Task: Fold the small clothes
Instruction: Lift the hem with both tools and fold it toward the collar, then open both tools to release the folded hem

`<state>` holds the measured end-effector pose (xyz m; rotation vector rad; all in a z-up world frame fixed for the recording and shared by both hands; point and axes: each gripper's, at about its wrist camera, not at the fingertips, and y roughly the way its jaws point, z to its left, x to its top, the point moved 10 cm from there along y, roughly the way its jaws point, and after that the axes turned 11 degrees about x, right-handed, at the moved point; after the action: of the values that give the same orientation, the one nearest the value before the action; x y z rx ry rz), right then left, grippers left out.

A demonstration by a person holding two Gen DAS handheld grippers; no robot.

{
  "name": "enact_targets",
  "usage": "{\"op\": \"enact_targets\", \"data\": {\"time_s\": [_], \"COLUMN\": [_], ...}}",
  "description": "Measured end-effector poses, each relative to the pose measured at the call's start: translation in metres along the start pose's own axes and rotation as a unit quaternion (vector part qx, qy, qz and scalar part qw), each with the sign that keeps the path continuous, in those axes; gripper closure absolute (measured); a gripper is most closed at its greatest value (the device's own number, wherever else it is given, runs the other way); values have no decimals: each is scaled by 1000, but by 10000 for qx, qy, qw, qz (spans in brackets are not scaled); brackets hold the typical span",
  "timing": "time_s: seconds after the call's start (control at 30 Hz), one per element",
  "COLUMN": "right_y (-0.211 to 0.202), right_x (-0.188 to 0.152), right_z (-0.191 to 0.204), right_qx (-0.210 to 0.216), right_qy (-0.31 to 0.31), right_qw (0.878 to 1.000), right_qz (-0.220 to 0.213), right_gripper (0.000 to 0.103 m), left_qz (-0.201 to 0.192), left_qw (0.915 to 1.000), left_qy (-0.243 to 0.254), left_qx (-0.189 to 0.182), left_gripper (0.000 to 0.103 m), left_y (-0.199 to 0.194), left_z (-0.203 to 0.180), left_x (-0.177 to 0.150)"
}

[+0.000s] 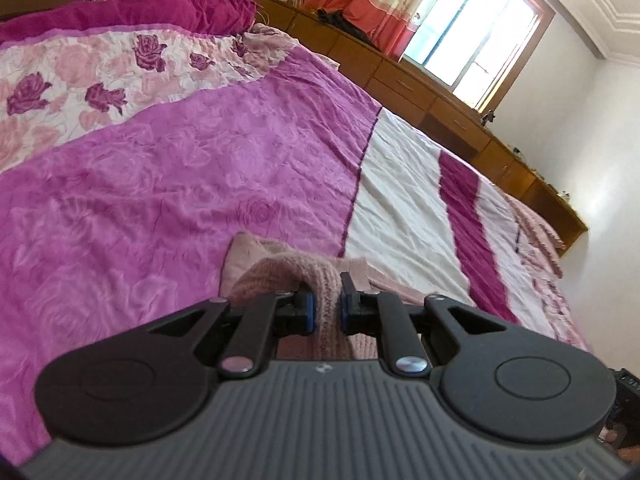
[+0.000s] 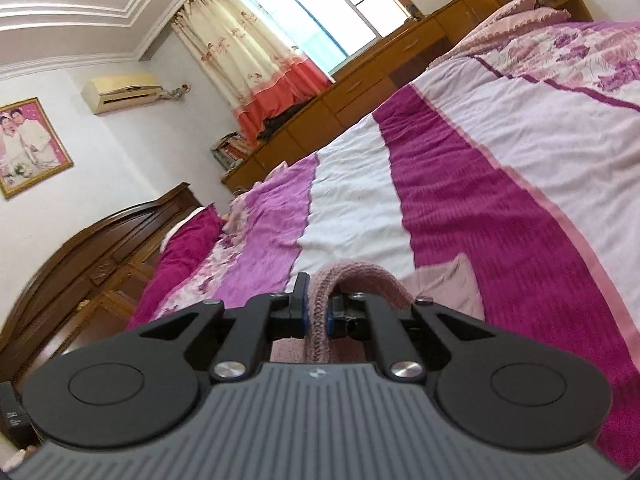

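Note:
A small pink knitted garment (image 1: 276, 268) lies bunched on the bed right in front of my left gripper (image 1: 327, 304). The left gripper is shut on a ribbed knit edge of it, pinched between the blue pads (image 1: 310, 310). In the right wrist view the same pink knit garment (image 2: 360, 276) arches over my right gripper (image 2: 318, 312), which is shut on its ribbed edge. A smoother pink part of the cloth (image 2: 452, 284) lies flat on the bed just right of that gripper. Most of the garment is hidden under both grippers.
The bed carries a magenta, white and rose-patterned cover (image 1: 180, 184). A long wooden cabinet (image 1: 440, 108) runs along the far side under a window (image 1: 476, 28) with curtains. A dark wooden headboard (image 2: 100, 256) stands at the bed's head.

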<state>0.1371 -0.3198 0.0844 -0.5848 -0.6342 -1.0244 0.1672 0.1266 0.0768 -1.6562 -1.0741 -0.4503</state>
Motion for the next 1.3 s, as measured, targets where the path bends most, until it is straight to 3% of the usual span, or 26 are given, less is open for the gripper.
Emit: {"op": "enact_targets", "data": {"time_s": [0.27,0.43,0.57,0.7,0.9,0.97,1.17,1.3], "right_y": [49,62,66,65,49,41,14,1], "right_x": [-25,-52,-70,-74,-74,-75,-80,-87], "right_z": [-53,-95,-117,-120,-102,-93,-72,-63], "right_qx": [-811,-1302,-1537,-1506,-1403,-1402,-1347,-1316], "right_qy": [-22,101,118,86,61,-11,-215,-312], "right_qw": [9964,9904,9859,9862,9873,9874,9878,9877], "right_qz": [246,450,652,684,738,741,756,790], "right_gripper": [95,95,94,93,71,58,48,46], "left_qz": [148,477,553,574,726,757,796,810], "left_qw": [9976,9904,9915,9913,9927,9930,9937,9923], "left_qy": [557,818,737,780,722,712,622,762], "left_qx": [375,1004,916,891,632,552,479,545], "left_gripper": [89,85,82,68,67,67,66,66], "left_y": [72,106,108,95,72,65,55,53], "left_z": [0,22,31,35,35,35,35,32], "left_x": [-21,-46,-51,-48,-56,-61,-66,-70]}}
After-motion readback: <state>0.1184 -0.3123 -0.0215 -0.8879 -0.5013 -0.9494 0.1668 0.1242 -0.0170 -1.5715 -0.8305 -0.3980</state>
